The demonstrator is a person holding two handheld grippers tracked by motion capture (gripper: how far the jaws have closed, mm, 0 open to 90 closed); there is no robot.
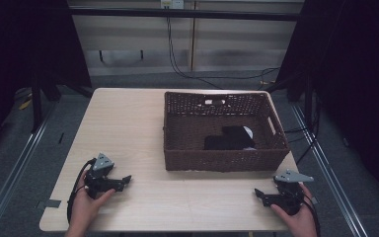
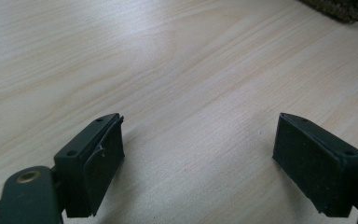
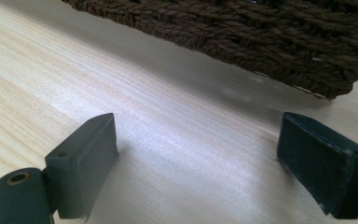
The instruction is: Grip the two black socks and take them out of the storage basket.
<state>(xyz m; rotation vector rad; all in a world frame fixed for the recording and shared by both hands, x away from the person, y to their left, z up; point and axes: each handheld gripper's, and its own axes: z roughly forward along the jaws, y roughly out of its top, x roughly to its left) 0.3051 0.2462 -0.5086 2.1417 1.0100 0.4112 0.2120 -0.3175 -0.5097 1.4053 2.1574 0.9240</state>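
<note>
A: How were the claws recorded?

B: The left gripper (image 1: 123,179) was seen low over the table (image 1: 128,123) at the near left, jaws set wide apart, bare wood between them. The right gripper (image 1: 257,193) was noted at the near right, jaws likewise spread as far as they go, nothing held. In the right gripper view its pads (image 3: 84,163) were seen just above the tabletop (image 3: 177,154), aimed toward the basket wall (image 3: 261,42).

A: Why that posture?

B: It was judged a ready stance: both tools were kept level and clear of the work, one at each side, so that either could be brought in without crossing the other.

A: And the thing to be handled?

B: A woven wicker basket (image 1: 170,133) was noted at the middle right of the table, beyond both grippers. A dark folded item (image 1: 229,138) with a small white patch was seen lying on its floor, toward the near right wall. Cloth was supposed, though that could not be confirmed. It was touched by neither gripper.

A: Which gripper was better placed?

B: The right one was judged nearer, with the basket's near corner just ahead of it.
</note>
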